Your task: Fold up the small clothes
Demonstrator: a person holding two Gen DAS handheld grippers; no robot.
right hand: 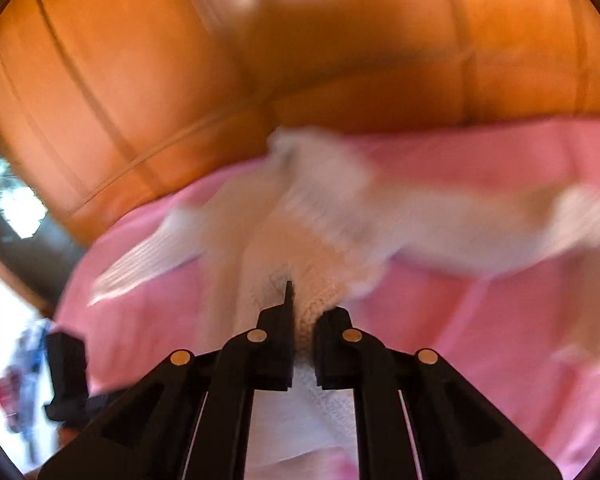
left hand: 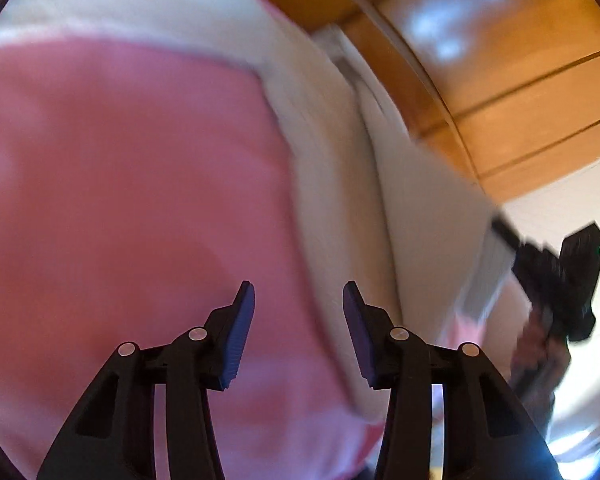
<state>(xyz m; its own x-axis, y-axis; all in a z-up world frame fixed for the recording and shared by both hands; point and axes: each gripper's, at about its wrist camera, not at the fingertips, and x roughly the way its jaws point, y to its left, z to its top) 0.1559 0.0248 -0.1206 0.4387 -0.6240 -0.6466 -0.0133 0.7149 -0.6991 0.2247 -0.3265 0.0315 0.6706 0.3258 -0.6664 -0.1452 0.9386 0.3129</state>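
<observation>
Two grippers: one holds cloth, the other is free.
Right gripper (right hand: 302, 320): jaws pinched on a fold of the cream knit garment (right hand: 340, 216), fabric bunched between them.
Left gripper (left hand: 299, 312): jaws apart, nothing between the pads, hovering over the pink cover (left hand: 120, 180).
Garment's place: stretched across the pink cover, towards its far edge, next to the orange leather backrest (right hand: 140, 80); blur hides its outline.
Doing it well: I'd keep the pinch firm, carry the fold over low, and let the free gripper pin the opposite edge flat.
In the way: backrest close behind the cloth; the cover itself could get caught up in a pinch.
</observation>
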